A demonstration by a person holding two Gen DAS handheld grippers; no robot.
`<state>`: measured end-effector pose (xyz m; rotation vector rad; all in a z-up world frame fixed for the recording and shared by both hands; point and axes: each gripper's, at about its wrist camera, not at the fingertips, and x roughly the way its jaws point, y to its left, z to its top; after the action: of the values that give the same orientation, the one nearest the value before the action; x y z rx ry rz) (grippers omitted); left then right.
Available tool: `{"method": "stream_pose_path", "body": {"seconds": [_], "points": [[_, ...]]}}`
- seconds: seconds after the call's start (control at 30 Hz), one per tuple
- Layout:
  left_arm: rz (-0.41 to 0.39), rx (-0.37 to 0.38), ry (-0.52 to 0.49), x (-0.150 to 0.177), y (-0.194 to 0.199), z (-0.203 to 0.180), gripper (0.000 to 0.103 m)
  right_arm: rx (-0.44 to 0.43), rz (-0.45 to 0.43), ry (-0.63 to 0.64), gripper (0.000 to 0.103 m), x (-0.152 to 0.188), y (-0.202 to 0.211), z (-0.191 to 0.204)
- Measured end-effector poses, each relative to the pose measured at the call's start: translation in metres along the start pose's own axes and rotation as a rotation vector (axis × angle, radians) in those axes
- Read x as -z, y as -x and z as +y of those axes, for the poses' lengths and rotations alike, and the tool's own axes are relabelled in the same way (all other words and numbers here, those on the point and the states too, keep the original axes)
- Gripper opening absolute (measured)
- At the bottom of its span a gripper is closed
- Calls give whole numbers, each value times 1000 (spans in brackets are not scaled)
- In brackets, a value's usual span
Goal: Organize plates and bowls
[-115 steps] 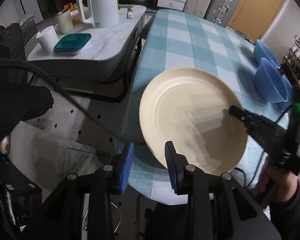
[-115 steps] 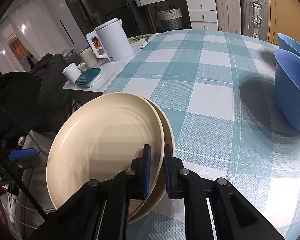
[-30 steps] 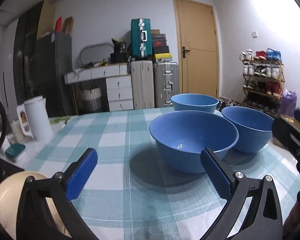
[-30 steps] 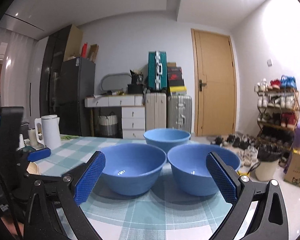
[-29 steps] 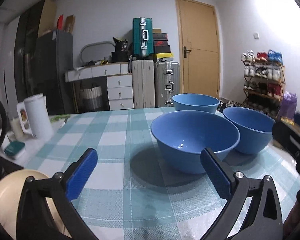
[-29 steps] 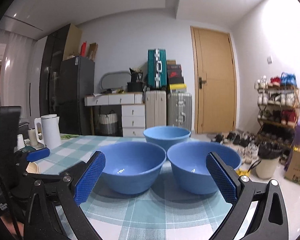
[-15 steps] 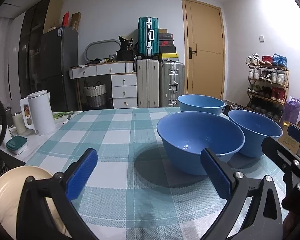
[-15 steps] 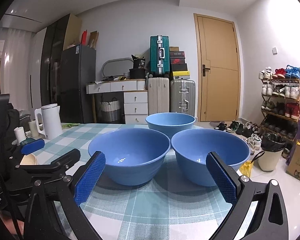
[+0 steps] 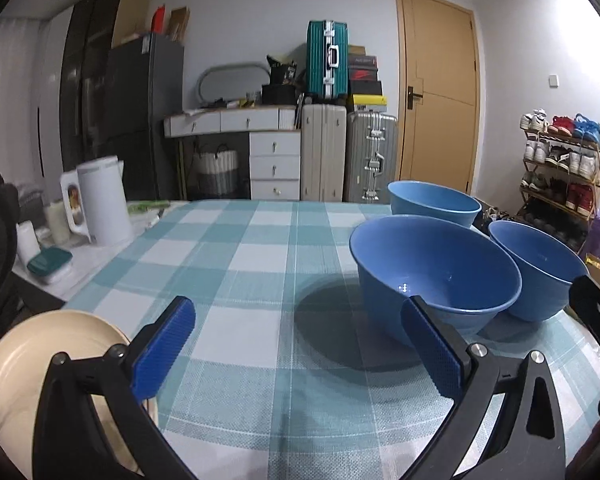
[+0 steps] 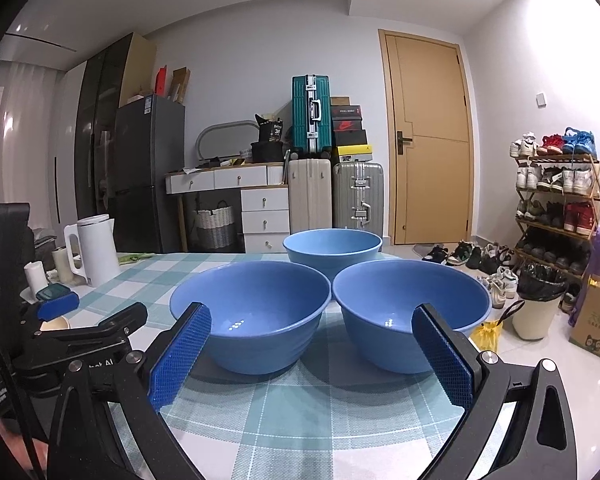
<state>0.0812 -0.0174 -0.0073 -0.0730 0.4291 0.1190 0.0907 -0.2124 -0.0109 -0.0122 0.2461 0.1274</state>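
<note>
Three blue bowls stand on the teal checked tablecloth [image 9: 260,264]: a near-left bowl [image 9: 436,276] [image 10: 252,312], a near-right bowl [image 9: 540,272] [image 10: 410,312] and a far bowl [image 9: 434,202] [image 10: 332,246]. Cream plates [image 9: 24,376] lie stacked at the table's front left corner, partly hidden by my left gripper's finger. My left gripper [image 9: 296,348] is open, empty, just short of the near-left bowl. My right gripper [image 10: 310,356] is open and empty, facing the two near bowls. The left gripper [image 10: 84,336] also shows in the right wrist view.
A white kettle [image 9: 98,204], cups and a teal-lidded box [image 9: 50,260] sit on a side table to the left. Suitcases [image 10: 328,196], drawers and a door stand behind. A shoe rack [image 10: 560,200], bin [image 10: 538,306] and cardboard box [image 10: 594,324] are on the floor at right.
Since 3.8 s ago the right gripper let go of the cream plate and both grippers opened wide and turned toward the bowls. Over the last second both views drifted slightly closer and downward.
</note>
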Motion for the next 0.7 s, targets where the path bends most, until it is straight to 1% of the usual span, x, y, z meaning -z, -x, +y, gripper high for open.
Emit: {"method": "stream_pose_path", "body": {"seconds": [0.13,0.27,0.43,0.57,0.7], "points": [[51,-12,21,1,-9,4,103,-1,-13,-3,102,-1,2,-1],[51,-20,15,2,-10,3,103,-4,-16,-16,102,1,2,-4],[49,-38,-29,2,-9,-5,103,-14,-26,-38,102,1,3,-8],[46,-44,-47,2,-9,-8,103,-21,-36,-65,102,0,6,-13],[63,-51,-61,2,-12,-11,103,-29,-36,-94,102,0,8,-18]]}}
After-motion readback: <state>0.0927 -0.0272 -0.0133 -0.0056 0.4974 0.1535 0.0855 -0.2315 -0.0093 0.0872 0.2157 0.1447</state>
